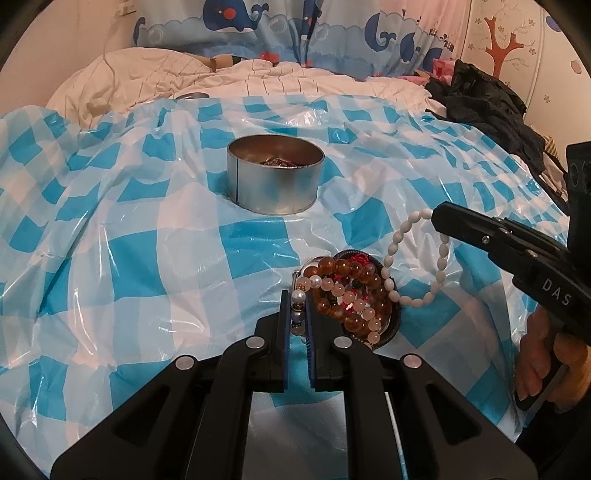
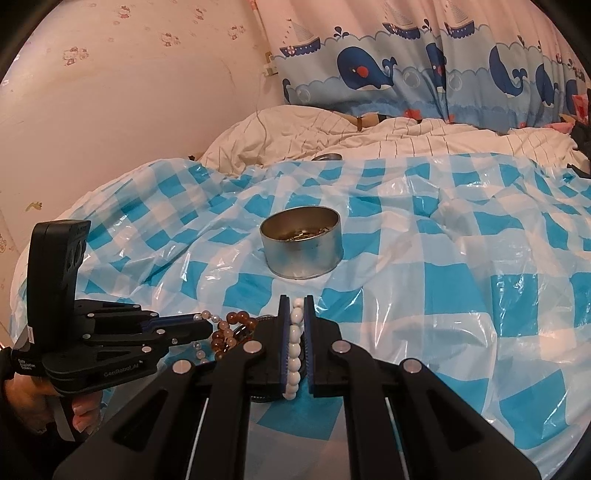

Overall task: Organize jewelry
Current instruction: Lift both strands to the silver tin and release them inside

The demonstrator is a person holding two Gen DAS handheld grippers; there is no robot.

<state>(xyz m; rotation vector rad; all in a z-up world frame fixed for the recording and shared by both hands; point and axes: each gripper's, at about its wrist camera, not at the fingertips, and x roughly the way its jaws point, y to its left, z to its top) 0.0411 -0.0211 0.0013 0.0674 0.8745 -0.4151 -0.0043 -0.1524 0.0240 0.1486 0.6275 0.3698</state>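
A small dark dish [image 1: 394, 320] on the blue-checked plastic sheet holds a heap of amber bead bracelets [image 1: 343, 266]. My left gripper [image 1: 297, 306] is shut on a pearl-and-bead strand [image 1: 298, 296] at the dish's left edge; the right wrist view shows it from the side [image 2: 208, 326]. My right gripper [image 2: 296, 301] is shut on a white oval-bead bracelet [image 2: 294, 347]. That bracelet's loop [image 1: 391, 266] hangs from the gripper [image 1: 437, 218] over the dish's right side. Farther back stands a round metal tin [image 1: 275, 173] with some jewelry inside.
The checked sheet [image 1: 129, 258] lies wrinkled over a bed. A white quilt [image 1: 258, 81] and a whale-print curtain [image 1: 332, 33] are behind it, and dark clothing [image 1: 487, 99] is piled at the back right. A hand [image 1: 546, 369] holds the right gripper's handle.
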